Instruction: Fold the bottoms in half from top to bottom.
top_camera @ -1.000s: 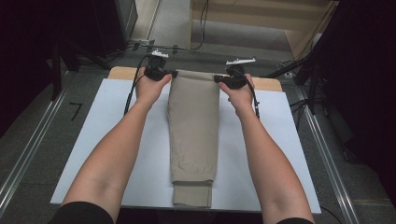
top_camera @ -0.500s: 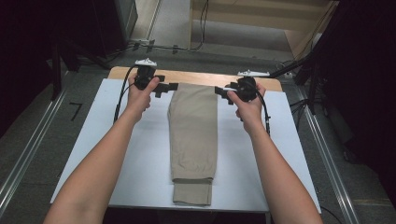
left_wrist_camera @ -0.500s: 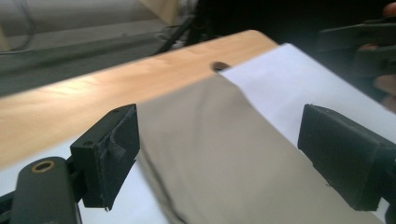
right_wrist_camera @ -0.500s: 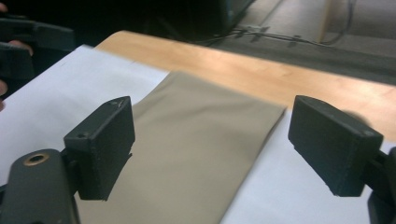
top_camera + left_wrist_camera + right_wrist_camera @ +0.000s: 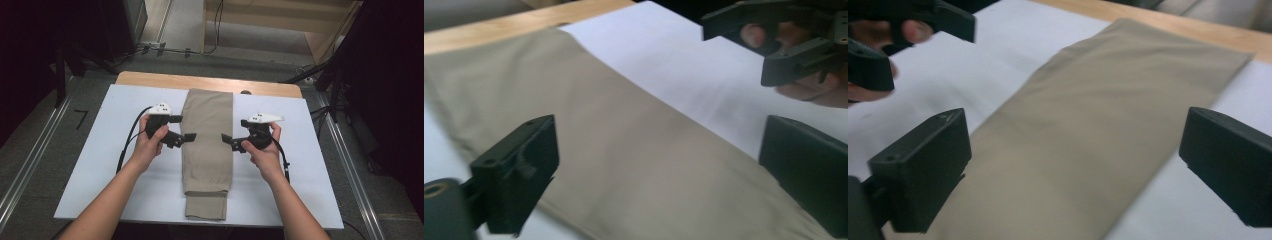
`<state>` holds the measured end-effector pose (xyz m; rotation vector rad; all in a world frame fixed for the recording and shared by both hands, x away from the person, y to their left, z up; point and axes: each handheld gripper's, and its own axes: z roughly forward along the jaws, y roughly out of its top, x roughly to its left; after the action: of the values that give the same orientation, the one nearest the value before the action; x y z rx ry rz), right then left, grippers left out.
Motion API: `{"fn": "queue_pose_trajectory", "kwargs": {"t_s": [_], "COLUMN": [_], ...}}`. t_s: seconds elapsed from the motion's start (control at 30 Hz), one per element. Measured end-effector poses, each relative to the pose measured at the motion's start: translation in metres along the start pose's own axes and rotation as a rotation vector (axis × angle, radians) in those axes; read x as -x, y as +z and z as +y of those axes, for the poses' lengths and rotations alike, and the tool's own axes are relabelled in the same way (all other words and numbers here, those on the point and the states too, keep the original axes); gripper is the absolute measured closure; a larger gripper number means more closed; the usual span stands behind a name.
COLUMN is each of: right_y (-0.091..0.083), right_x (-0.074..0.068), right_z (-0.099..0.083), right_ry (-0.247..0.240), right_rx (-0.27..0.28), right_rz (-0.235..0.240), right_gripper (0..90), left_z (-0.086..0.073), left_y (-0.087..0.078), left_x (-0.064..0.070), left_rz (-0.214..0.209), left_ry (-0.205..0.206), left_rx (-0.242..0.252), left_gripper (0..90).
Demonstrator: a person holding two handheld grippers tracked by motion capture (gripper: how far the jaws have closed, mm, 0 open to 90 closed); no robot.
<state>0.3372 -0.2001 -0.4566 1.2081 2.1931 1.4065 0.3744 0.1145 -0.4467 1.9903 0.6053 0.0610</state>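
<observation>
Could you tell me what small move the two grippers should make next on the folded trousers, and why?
Probably lower both to the cloth's side edges and close. The left gripper and right gripper sit open at mid-length, facing each other across the beige trousers, holding nothing, which suggests a fold there.

Wooden table (image 5: 150, 79), seen as a strip along the far edge. Covered almost wholly by a white sheet (image 5: 310, 165), flat, reaching to the near edge. Down the middle, lying straight on that sheet, folded khaki trousers (image 5: 207, 150), running from the far edge to the near edge, hem end overhanging the near edge slightly.
</observation>
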Motion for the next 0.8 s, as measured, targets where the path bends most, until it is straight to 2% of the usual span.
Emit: {"fn": "queue_pose_trajectory", "kwargs": {"t_s": [0.07,0.13,0.33,0.43,0.53,0.6,0.63,0.67,0.73,0.8], "right_y": [-0.006,-0.013,-0.027,-0.036,-0.042,-0.045,-0.045,-0.045,-0.043,-0.04], "right_x": [-0.01,-0.021,-0.044,-0.055,-0.067,-0.074,-0.078,-0.083,-0.09,-0.095], "right_z": [-0.009,-0.019,-0.046,-0.062,-0.075,-0.083,-0.087,-0.091,-0.1,-0.106], "right_ry": [0.004,-0.008,-0.038,-0.02,-0.029,-0.041,-0.049,-0.051,-0.072,-0.092], "right_rx": [0.005,0.007,-0.026,-0.032,-0.049,-0.062,-0.073,-0.084,-0.109,-0.13], "right_rz": [0.025,0.032,0.044,0.079,0.108,0.106,0.1,0.099,0.064,0.055], "right_gripper": [0.0,0.0,0.0,0.0,0.0,0.0,0.8,5.7,13.8,18.2], "left_z": [-0.008,-0.016,-0.045,-0.065,-0.085,-0.092,-0.094,-0.096,-0.098,-0.099], "left_y": [-0.004,-0.006,-0.019,-0.024,-0.025,-0.025,-0.026,-0.026,-0.026,-0.024], "left_x": [0.013,0.023,0.05,0.063,0.075,0.08,0.084,0.087,0.095,0.099], "left_rz": [-0.015,-0.006,-0.042,-0.067,-0.081,-0.092,-0.09,-0.081,-0.065,-0.05], "left_ry": [0.017,0.031,0.006,-0.001,-0.01,-0.018,-0.02,-0.013,-0.004,0.01], "left_rx": [-0.009,-0.017,-0.035,-0.043,-0.058,-0.07,-0.076,-0.079,-0.089,-0.094], "left_gripper": [0.0,0.0,0.0,0.0,0.0,0.1,1.8,4.5,8.2,15.8]}}
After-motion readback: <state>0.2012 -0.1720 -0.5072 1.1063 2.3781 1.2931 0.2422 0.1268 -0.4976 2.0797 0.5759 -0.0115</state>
